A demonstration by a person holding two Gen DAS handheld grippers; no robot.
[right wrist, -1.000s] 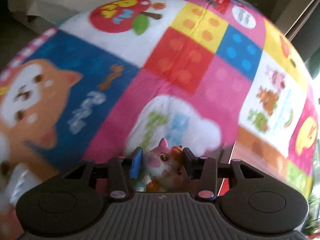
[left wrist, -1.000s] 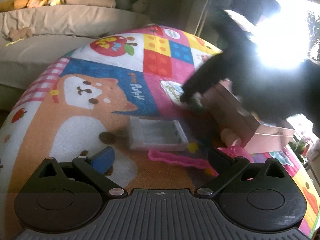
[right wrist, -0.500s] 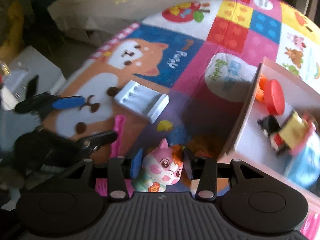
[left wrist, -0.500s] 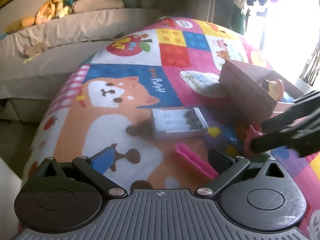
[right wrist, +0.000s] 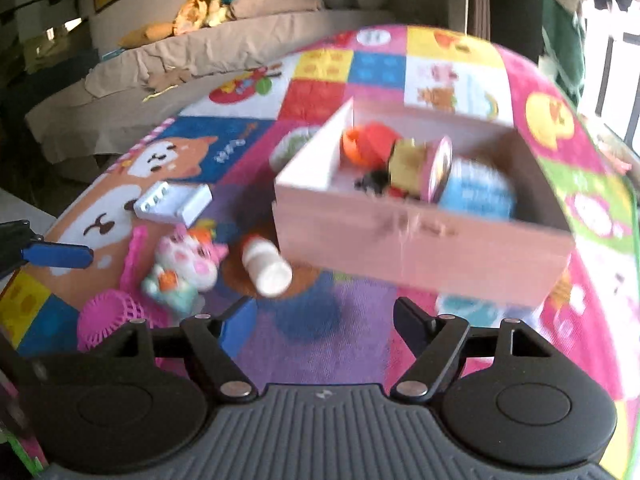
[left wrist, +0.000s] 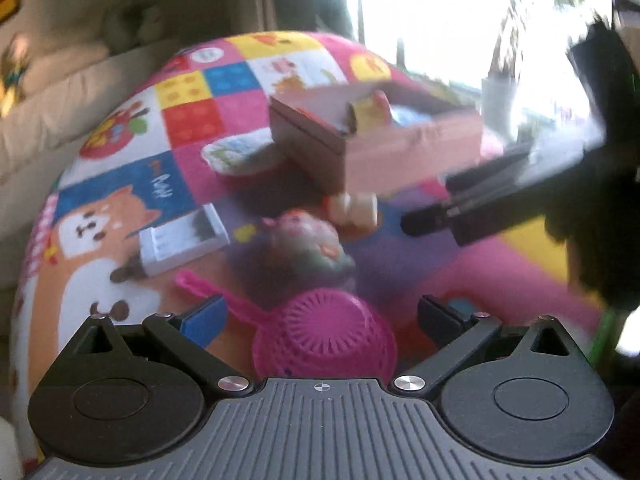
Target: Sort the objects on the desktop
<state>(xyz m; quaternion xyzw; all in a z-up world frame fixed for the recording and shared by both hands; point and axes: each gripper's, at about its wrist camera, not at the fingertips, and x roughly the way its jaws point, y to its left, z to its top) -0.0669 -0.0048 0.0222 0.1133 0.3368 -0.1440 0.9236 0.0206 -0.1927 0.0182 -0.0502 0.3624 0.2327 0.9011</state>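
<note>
Box (right wrist: 420, 236) partly filled, cat figurine (right wrist: 184, 264), bottle (right wrist: 268, 268), pink strainer (left wrist: 324, 336) left; right gripper (right wrist: 320, 320) opening, empty.

A box (right wrist: 420, 236) stood on the mat (right wrist: 592, 184), holding a heap of toys (right wrist: 412, 160). Just before the box's left corner a bottle (right wrist: 267, 266) lay on its side. Left of the bottle lay a cat figure (right wrist: 184, 264), and beyond it, farther back, a tray (right wrist: 173, 203). A strainer (right wrist: 108, 314) lay nearest on the left, beside the cat, its handle (right wrist: 134, 256) reaching back toward the tray. Behind the mat ran a bed (right wrist: 168, 60) with soft toys (right wrist: 208, 0) on it.
</note>
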